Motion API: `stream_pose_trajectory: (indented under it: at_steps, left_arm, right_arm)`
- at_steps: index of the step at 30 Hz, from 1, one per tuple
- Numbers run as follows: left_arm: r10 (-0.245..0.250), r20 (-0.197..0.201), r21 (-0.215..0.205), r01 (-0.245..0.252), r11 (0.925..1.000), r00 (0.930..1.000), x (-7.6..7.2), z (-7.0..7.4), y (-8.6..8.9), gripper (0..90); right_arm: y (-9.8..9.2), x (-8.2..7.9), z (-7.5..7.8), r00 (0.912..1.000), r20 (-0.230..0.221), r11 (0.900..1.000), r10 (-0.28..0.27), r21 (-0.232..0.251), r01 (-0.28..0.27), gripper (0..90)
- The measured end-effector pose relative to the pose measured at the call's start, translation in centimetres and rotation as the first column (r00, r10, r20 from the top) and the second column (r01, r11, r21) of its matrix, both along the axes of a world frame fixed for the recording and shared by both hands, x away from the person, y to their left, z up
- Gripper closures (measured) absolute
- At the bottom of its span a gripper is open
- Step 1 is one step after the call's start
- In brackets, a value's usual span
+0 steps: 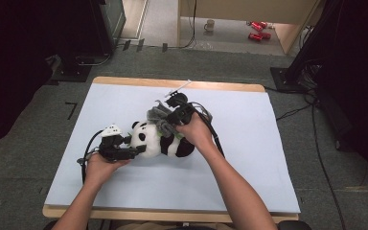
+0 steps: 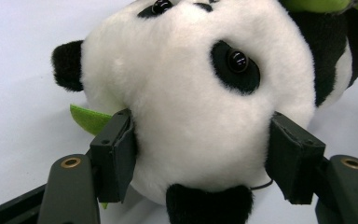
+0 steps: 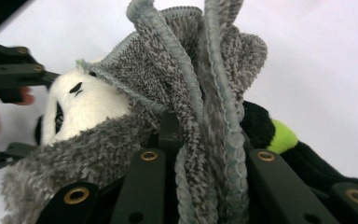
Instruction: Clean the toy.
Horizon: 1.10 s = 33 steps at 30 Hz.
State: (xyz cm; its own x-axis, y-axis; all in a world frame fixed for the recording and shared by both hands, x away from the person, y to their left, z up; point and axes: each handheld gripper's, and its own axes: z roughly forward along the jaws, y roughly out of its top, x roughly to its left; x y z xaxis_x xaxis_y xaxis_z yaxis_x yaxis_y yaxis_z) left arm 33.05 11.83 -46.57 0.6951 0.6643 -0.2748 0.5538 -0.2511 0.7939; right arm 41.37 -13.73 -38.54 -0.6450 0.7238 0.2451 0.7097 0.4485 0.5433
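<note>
Lying on its side near the middle of the pale blue table (image 1: 249,158), the plush panda (image 1: 165,143) has its long axis running across the table, head toward the person's left and black legs toward the right. The panda is white with black ears, black eye patches and glossy eyes, black limbs, and a bright green felt piece at the neck. The left gripper (image 1: 133,152) approaches the head from the left end; in the left gripper view the head (image 2: 191,93) sits between the two black jaws, both pads pressed into the fur at either cheek, so this gripper is clamped on the head. The right gripper (image 1: 168,125) stands above the panda's upper body, jaws pinched tight on a grey terry cloth (image 3: 200,93), its folded, stitched edges bunched between them. In the right gripper view the cloth drapes over the panda's head and shoulder, touching the fur, with the green piece just beside it.
</note>
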Motion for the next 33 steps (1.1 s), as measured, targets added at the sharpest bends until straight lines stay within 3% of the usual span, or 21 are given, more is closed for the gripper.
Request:
stream_pose_trajectory:
  at_steps: [4, 7, 12, 17, 20, 25, 31, 33]
  left_arm:
    - [0.003, -0.009, -0.007, -0.003, 1.0000, 1.0000, 0.0, 0.1, 0.0, 33.0]
    - [0.002, -0.010, -0.005, -0.003, 1.0000, 0.9999, 0.0, 0.1, 0.0, 33.1]
    - [0.005, -0.017, -0.019, -0.006, 0.9998, 0.9998, 0.2, 0.0, 0.2, 33.1]
    - [0.027, -0.036, -0.047, -0.029, 0.9985, 0.9990, 0.5, 0.3, 0.2, 32.3]
    - [0.026, -0.036, -0.034, -0.027, 0.9990, 0.9990, 0.5, 0.4, 0.2, 32.6]
    - [0.040, -0.058, -0.038, -0.042, 0.9984, 0.9975, 0.7, 0.5, 0.2, 33.2]
    - [0.038, -0.041, -0.069, -0.040, 0.9968, 0.9985, 0.9, 0.2, 0.3, 34.0]
    - [0.042, -0.043, -0.073, -0.045, 0.9963, 0.9982, 0.9, 0.3, 0.3, 34.2]
  right_arm:
    - [-0.6, -0.1, 0.2, 0.9997, 0.023, 1.000, 0.007, -0.012, -0.007, 76.4]
    - [-0.5, 0.1, 0.7, 0.9999, 0.004, 1.000, -0.012, -0.014, 0.012, 77.7]
    - [0.2, -0.1, 3.2, 0.9993, 0.034, 0.999, -0.014, 0.042, 0.012, 78.3]
    - [2.6, -1.3, 4.5, 0.9968, 0.065, 0.996, 0.048, 0.077, -0.053, 78.2]
    - [4.5, -2.1, 4.0, 0.9942, 0.059, 0.993, 0.090, 0.076, -0.094, 77.9]
    - [6.4, -2.6, 1.4, 0.9923, 0.011, 0.992, 0.123, 0.032, -0.124, 77.5]
    - [5.2, -2.2, 0.9, 0.9870, 0.088, 0.991, 0.135, -0.007, -0.135, 76.9]
    - [4.5, -1.8, 1.0, 0.9900, 0.094, 0.994, 0.105, -0.008, -0.105, 76.8]
